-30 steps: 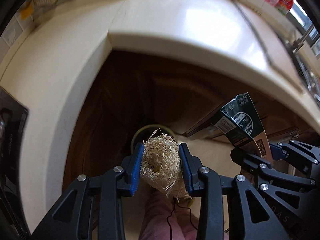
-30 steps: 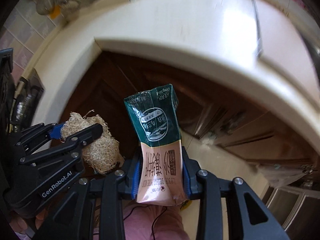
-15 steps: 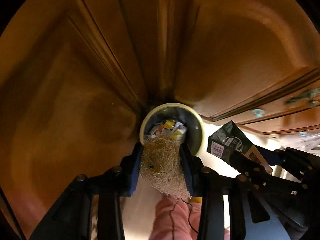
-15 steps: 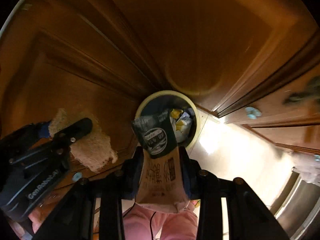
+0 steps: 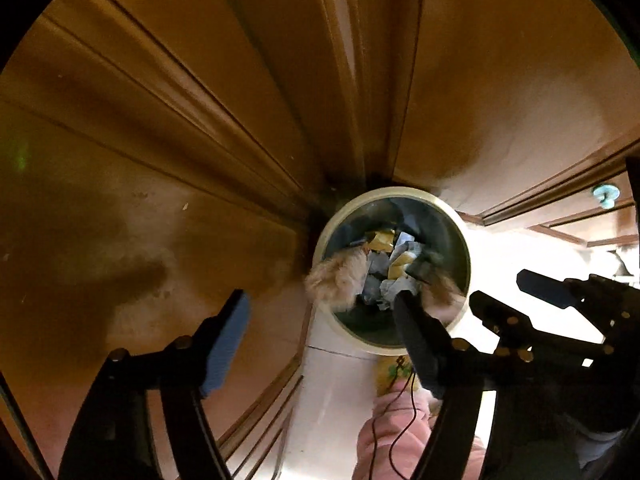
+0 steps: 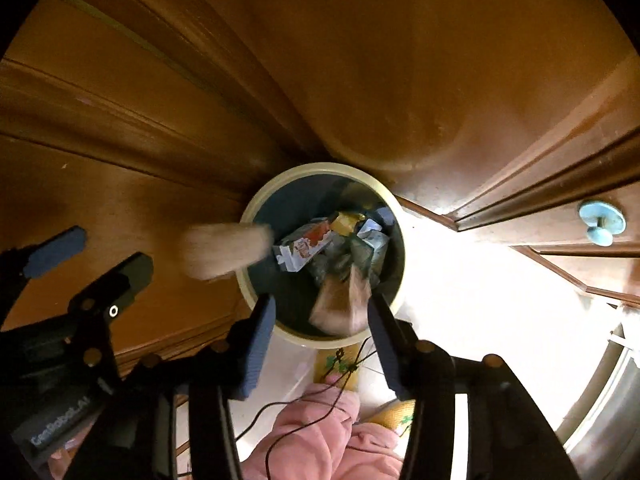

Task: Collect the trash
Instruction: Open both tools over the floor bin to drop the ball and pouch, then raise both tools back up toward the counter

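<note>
A round bin with a cream rim (image 5: 460,236) (image 6: 256,208) stands on the floor below both grippers, holding several wrappers. My left gripper (image 5: 320,344) is open and empty. The tan loofah scrubber (image 5: 338,276) (image 6: 224,250) is blurred in mid-air at the bin's left rim. My right gripper (image 6: 322,340) is open and empty. The green and tan carton (image 6: 344,306) is blurred inside the bin's mouth; it also shows in the left wrist view (image 5: 436,284).
Brown wooden cabinet doors (image 5: 200,140) (image 6: 400,80) stand right behind the bin. A pale blue knob (image 6: 602,222) is on a drawer at the right. Pale floor (image 6: 480,300) lies to the right. A pink sleeve (image 6: 320,432) and a thin black cable are below.
Both grippers have opened over the bin. The loofah has left the left gripper and the carton has left the right gripper; both are falling toward the bin.
</note>
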